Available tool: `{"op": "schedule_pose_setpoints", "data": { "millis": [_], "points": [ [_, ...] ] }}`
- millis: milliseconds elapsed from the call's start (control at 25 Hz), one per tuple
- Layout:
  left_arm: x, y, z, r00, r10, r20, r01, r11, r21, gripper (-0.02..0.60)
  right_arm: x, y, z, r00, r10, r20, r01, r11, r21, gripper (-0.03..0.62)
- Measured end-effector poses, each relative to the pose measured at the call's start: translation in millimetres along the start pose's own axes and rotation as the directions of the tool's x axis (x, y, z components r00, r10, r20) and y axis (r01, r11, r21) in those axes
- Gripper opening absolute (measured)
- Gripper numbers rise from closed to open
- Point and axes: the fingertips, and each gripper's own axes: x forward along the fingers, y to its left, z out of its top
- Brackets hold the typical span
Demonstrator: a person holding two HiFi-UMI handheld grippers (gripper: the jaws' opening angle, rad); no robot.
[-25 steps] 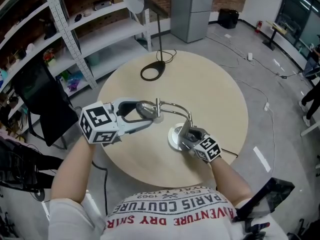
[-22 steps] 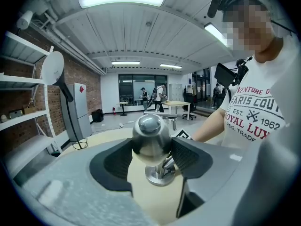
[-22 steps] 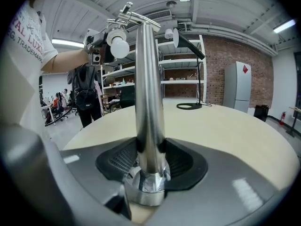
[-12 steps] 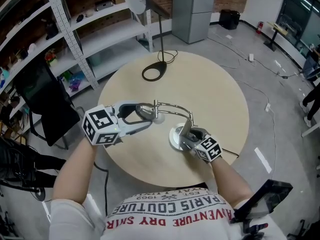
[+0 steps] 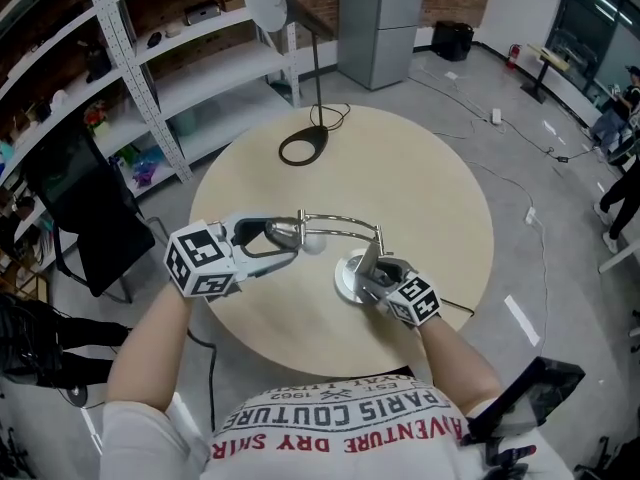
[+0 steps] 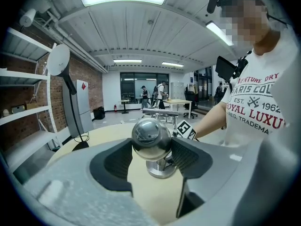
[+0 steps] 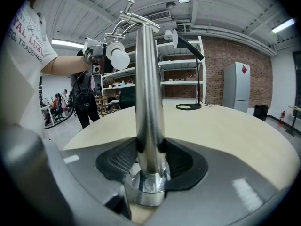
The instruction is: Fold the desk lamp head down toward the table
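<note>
A chrome desk lamp stands on the round wooden table, its round base near the front edge. Its thin arm runs left from the post to the lamp head, which carries a white bulb. My left gripper is shut on the shiny rounded lamp head, a pad on each side. My right gripper is shut on the upright post just above the base. The bulb hangs high at the left in the right gripper view.
A black ring-shaped lamp base with a thin pole and white disc head stands at the table's far side. Metal shelving and a black chair are on the left, a grey cabinet behind.
My left gripper has sunk a little with the lamp head in it, and the lamp's arm lies flatter. The right gripper has stayed on the post.
</note>
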Motion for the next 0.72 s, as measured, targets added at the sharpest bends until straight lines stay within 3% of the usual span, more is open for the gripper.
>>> {"op": "schedule_pose_setpoints", "data": {
  "millis": [720],
  "points": [
    [12, 0, -43, 0.999, -0.009, 0.044, 0.013, 0.995, -0.101, 0.252, -2, -1, -1, 1.0, -0.004, 0.002, 0.004, 1.0, 0.01, 0.187]
  ]
}}
